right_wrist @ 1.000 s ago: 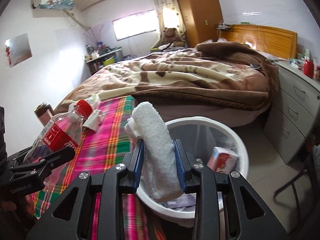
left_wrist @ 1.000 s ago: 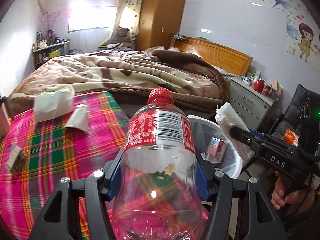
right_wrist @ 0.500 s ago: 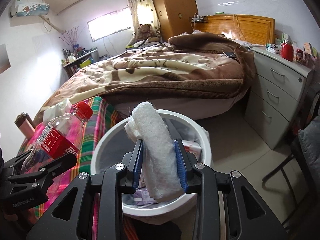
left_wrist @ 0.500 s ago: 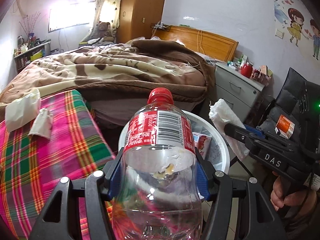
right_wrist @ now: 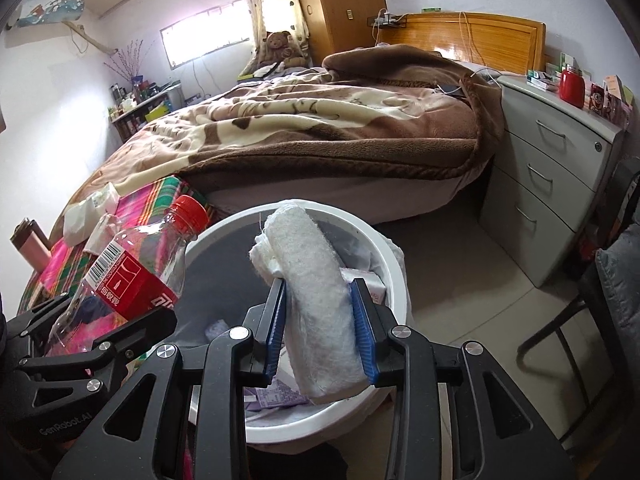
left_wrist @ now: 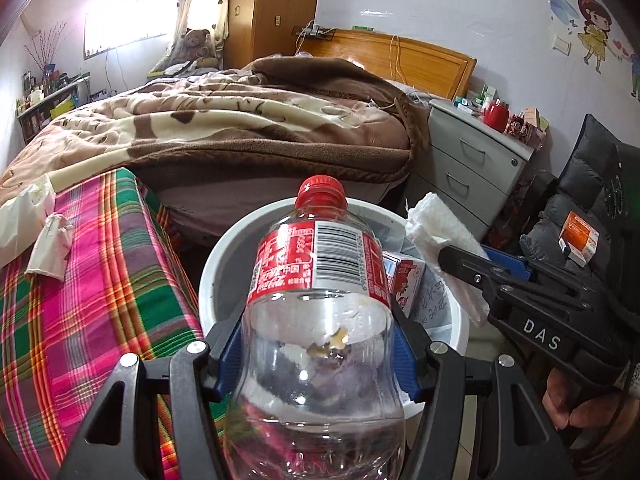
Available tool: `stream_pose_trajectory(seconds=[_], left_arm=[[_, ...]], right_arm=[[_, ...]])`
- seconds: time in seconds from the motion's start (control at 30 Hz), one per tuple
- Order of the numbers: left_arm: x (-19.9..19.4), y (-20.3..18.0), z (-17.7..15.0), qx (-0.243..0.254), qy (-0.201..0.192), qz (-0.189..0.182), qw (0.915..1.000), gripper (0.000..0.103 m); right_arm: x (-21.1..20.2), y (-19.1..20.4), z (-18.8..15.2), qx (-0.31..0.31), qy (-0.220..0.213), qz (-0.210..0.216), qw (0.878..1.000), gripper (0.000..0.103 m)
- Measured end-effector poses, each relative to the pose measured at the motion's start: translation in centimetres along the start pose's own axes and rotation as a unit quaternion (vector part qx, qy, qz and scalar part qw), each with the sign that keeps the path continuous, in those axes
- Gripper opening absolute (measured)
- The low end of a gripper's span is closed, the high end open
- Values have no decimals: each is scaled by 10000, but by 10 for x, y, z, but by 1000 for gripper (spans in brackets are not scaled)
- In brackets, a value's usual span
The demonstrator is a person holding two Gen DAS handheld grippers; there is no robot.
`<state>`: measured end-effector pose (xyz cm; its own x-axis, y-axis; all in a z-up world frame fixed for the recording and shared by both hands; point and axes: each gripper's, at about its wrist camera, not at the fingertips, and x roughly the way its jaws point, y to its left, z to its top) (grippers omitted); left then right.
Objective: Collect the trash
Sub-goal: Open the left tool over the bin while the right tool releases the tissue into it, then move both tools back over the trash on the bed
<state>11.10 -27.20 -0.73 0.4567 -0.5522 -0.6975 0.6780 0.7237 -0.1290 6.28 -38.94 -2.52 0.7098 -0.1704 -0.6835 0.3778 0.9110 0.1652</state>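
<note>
At the bottom centre of the left wrist view, a clear plastic bottle (left_wrist: 320,320) with a red cap and red label is clamped between the blue pads of the left claw (left_wrist: 320,344), its cap directed toward the upper middle of the frame and its body held over the near rim of a white trash bin (left_wrist: 208,280). A red-and-white carton (left_wrist: 404,280) and printed papers are seen inside the bin. At the right of that frame, the right claw (left_wrist: 460,258) is seen with a white wad of tissue (left_wrist: 436,224) between its fingers. In the right wrist view, the same wad (right_wrist: 316,300) is shown at the centre, standing up between the blue pads (right_wrist: 364,328) directly above the bin (right_wrist: 396,276); the jaws are being opened, yet the wad is gripped by both pads. At the left of both frames, a surface covered by a pink and green plaid cloth (left_wrist: 92,300) is seen, with crumpled tissues (left_wrist: 52,236) lying on it toward the upper left, well apart from the bin.
</note>
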Motion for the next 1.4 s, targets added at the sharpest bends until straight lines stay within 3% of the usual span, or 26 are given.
stream_pose_trajectory(seconds=[0.3,0.4,0.43,0.97,1.4], left_arm=[[6,2,1,-61,-3,-106,9999,74],[4,4,1,-97,-18,-94,9999,77],[3,5,1,-109,-28,-107,9999,77],[-32,34,-5,-295,-311,120,9990,77],[-67,81,-16,-525,-602,654,9947,78]], right_arm=[[7,-3,0,-24,115,-198,9997,40],[5,-1,1,-58,104,-172,9998,59],[4,-1,1,-70,85,-152,9998,60],[-8,22,6,-198,-127,62,9997,60],[-8,65,9,-344,-294,525,9976,60]])
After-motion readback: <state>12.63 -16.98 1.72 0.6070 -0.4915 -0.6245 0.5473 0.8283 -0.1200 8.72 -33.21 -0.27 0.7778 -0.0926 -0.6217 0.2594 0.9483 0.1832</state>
